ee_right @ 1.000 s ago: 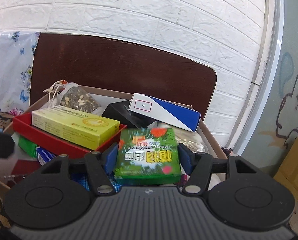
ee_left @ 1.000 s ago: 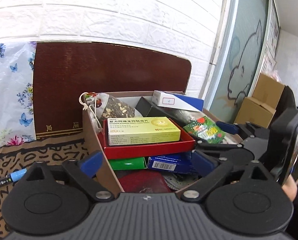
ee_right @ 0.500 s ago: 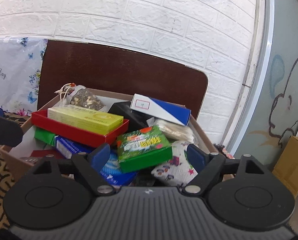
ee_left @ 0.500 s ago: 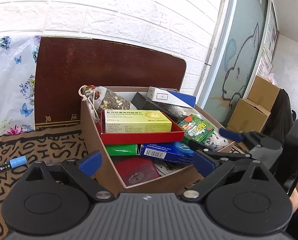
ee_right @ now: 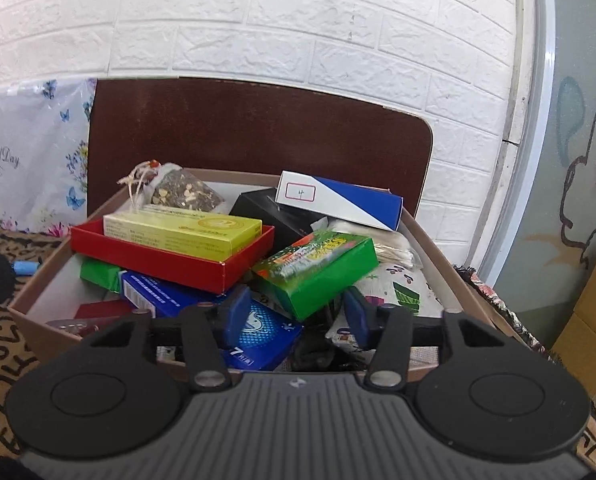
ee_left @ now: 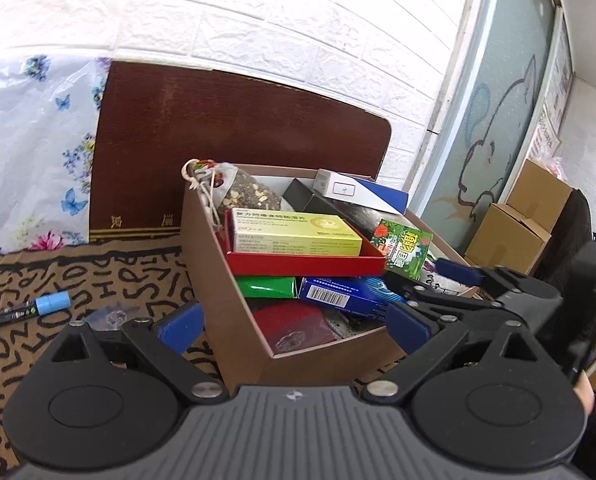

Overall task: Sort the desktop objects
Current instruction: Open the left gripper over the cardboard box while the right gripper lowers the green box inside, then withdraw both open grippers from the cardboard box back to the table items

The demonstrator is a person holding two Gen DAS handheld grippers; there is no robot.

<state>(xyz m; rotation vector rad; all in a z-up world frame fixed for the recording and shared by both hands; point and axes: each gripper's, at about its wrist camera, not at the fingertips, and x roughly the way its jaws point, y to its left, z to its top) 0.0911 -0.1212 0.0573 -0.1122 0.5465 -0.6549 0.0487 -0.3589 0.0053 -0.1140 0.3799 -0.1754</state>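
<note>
Both grippers hover at the near rim of a brown cardboard box (ee_left: 218, 280) crammed with sorted desktop items. At far left, a blue-capped marker (ee_left: 26, 310) lies on the patterned cloth (ee_left: 78, 276), outside the box and, by the look of it, yet to be put away. Left gripper (ee_left: 294, 326) is spread wide and empty, its fingers straddling the box's near corner. Inside, a yellow medicine box (ee_right: 182, 230) sits in a red tray (ee_right: 170, 258) resting on a stack of blue and green packs, with a mesh sachet (ee_right: 182, 190) tucked in the far-left corner. Right gripper (ee_right: 296, 316) is parted and grips nothing; the green box (ee_right: 318, 268) lies tilted on the pile just beyond its tips, apparently propped there because little flat room remains. Far right, a white-and-blue carton (ee_right: 338, 200) leans across a black box (ee_right: 258, 208).
</note>
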